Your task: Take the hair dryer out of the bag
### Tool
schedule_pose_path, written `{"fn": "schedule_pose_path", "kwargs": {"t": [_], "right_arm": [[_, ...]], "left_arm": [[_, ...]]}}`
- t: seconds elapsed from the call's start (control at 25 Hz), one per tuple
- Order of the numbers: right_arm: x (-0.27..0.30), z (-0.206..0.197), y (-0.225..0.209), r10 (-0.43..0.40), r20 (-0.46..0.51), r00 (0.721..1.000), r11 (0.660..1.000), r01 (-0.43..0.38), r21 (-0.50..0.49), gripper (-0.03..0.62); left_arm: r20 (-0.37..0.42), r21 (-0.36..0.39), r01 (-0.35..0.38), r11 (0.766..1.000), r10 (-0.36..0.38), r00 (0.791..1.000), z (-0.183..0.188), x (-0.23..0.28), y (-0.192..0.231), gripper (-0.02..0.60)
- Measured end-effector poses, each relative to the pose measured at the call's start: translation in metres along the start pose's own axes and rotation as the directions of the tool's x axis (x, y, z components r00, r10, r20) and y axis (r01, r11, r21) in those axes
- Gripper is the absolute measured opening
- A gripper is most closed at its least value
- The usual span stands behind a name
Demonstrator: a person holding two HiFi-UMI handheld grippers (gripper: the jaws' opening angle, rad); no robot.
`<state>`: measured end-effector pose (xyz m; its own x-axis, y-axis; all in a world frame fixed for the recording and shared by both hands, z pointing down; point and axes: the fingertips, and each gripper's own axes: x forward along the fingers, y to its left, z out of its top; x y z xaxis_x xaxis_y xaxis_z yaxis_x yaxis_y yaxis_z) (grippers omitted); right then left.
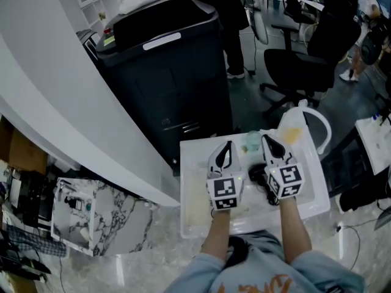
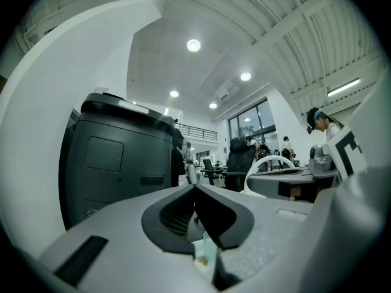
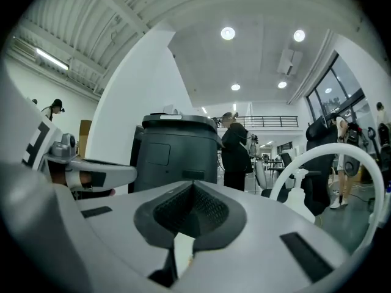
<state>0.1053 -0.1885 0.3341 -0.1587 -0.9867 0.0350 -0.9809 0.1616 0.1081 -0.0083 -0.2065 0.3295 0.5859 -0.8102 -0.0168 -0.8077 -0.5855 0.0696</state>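
Both grippers are held level over a small white table (image 1: 195, 206). My left gripper (image 1: 228, 145) is shut, its dark pads meeting with nothing between them (image 2: 195, 188). Just to its right, my right gripper (image 1: 266, 139) is also shut and empty (image 3: 192, 185). Between and below the two lies a dark object (image 1: 256, 176), seemingly the hair dryer, partly hidden by the right gripper. A pale bag (image 1: 293, 130) with a white hoop handle (image 1: 324, 127) stands at the table's far right corner. The same handle (image 3: 324, 160) shows to the right in the right gripper view.
A large dark copier (image 1: 162, 66) stands just beyond the table, against a curved white wall (image 1: 61, 102). A black office chair (image 1: 311, 54) and a person in black (image 1: 229, 17) are farther back. A marble-patterned box (image 1: 104, 218) sits on the floor at left.
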Motion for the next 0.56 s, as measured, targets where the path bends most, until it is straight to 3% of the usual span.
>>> {"fn": "schedule_pose_path", "kwargs": {"t": [0.56], "right_arm": [[0.005,-0.013,0.009,0.020,-0.071,0.997,0.999,-0.023,-0.039,0.000]], "left_arm": [[-0.050,-0.030,-0.059,0.998,0.058,0.997,-0.025,0.000,0.022,0.002]]}}
